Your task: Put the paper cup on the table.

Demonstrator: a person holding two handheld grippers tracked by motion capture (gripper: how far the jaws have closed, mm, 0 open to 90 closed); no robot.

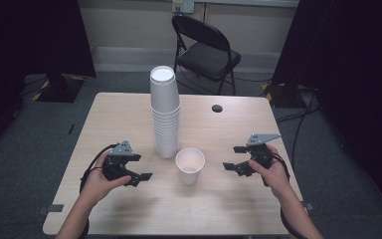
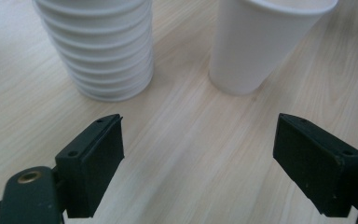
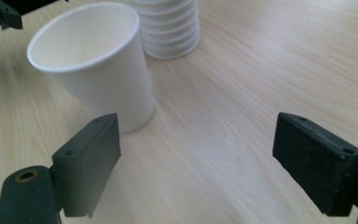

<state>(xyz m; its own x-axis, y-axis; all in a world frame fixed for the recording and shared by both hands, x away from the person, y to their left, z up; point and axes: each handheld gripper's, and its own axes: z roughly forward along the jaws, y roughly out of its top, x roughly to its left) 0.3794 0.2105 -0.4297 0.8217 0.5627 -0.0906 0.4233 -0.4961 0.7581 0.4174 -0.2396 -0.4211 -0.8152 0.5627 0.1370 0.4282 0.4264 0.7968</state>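
A tall stack of white paper cups [image 1: 164,114] stands upside down near the middle of the wooden table [image 1: 129,214]. Just to its front right a single white paper cup [image 1: 190,166] stands upright with its mouth up. My left gripper [image 1: 143,167] is low over the table left of that cup, jaws open and empty. My right gripper [image 1: 231,157] is to the cup's right, also open and empty. In the left gripper view the stack [image 2: 102,46] and the cup [image 2: 256,42] lie beyond the open gripper [image 2: 199,128]. In the right gripper view the cup [image 3: 98,70] stands just past the left jaw of the gripper [image 3: 196,126], apart from it.
A black folding chair [image 1: 206,50] stands beyond the table's far edge. A small dark round hole [image 1: 217,108] sits in the tabletop at the back right. Dark curtains flank both sides. Cables trail from both grippers toward the table's front corners.
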